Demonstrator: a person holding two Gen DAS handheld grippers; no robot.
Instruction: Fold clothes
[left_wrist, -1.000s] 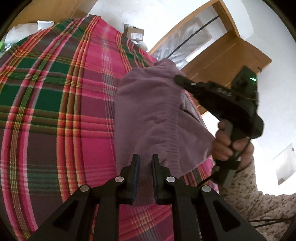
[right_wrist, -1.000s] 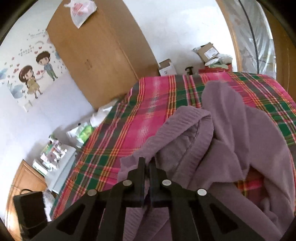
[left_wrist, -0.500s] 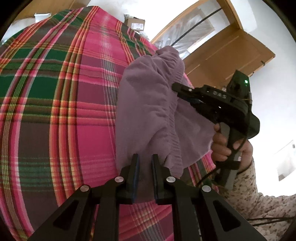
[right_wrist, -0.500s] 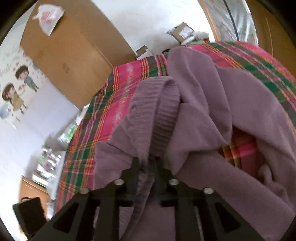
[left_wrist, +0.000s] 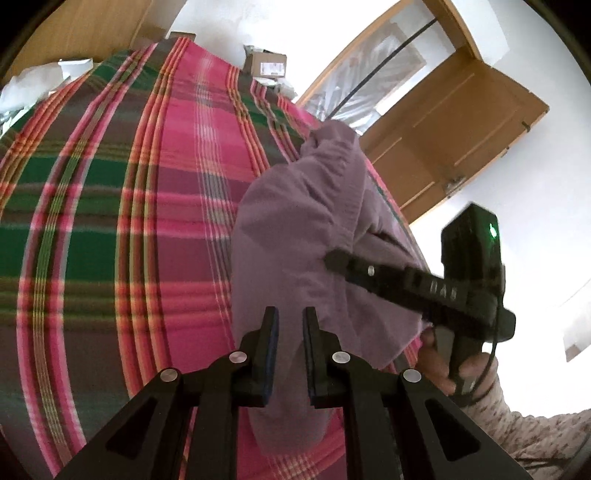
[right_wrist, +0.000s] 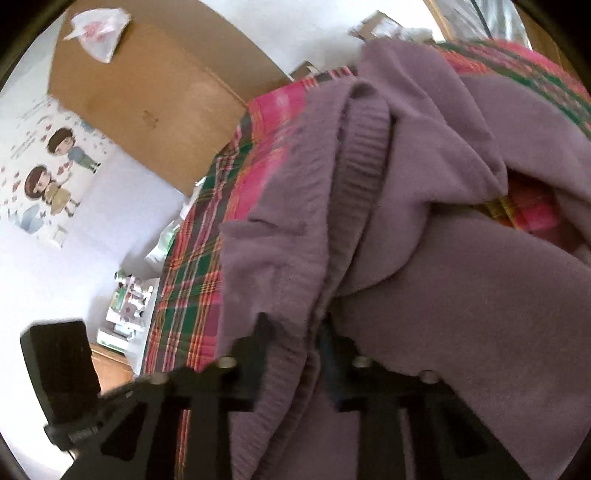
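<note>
The purple sweater (left_wrist: 295, 236) hangs lifted above the plaid bedspread (left_wrist: 110, 221), gripped at two places; the left gripper (left_wrist: 290, 325) has its fingers narrowed on a fold of the fabric near its lower edge; the right gripper (right_wrist: 295, 332) clamps the ribbed hem (its fingers mostly buried in cloth). In the left wrist view the right hand (left_wrist: 443, 365) wraps the pistol handle, sleeve below, tool levelled toward the sweater.
</note>
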